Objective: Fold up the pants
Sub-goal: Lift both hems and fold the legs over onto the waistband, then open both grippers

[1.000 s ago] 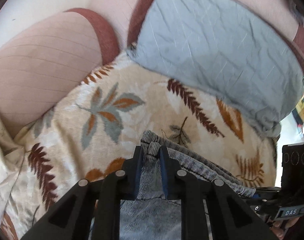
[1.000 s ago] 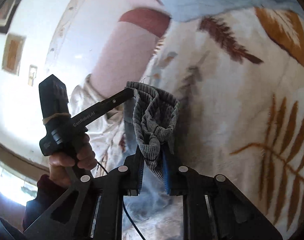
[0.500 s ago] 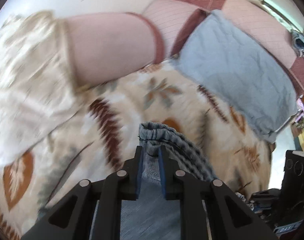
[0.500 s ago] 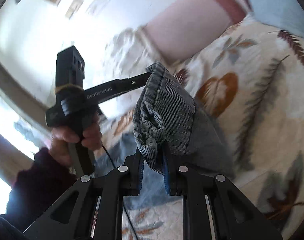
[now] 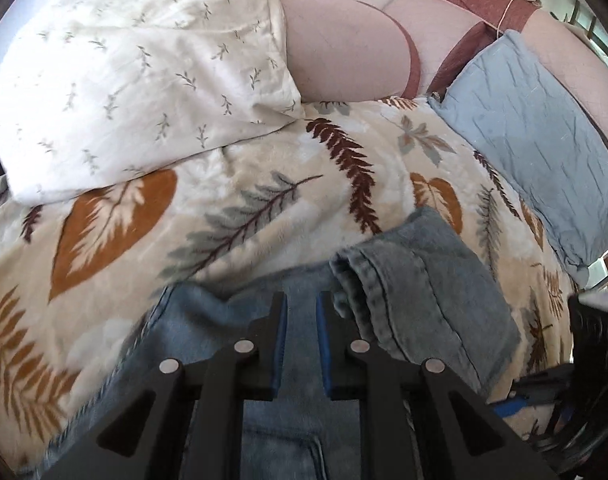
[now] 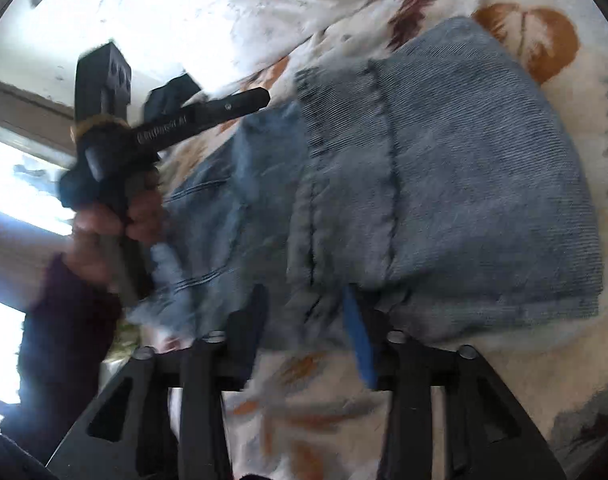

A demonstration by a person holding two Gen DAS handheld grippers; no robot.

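The left gripper (image 5: 301,312) is closed with nothing clearly between its pads; the pants (image 5: 420,292) lie just under and ahead of it on the bed (image 5: 232,216), their folded hem edge just off its right fingertip. The right gripper (image 6: 304,316) is opening, denim between its jaws but released. The fold runs away from both grippers, the right one nearer its thick edge.

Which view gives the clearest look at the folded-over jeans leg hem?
The left wrist view: the jeans hem is sharp there, stitching visible, lying on the leaf-print blanket just right of the left tongs. The right wrist view shows it larger, but motion-blurred.
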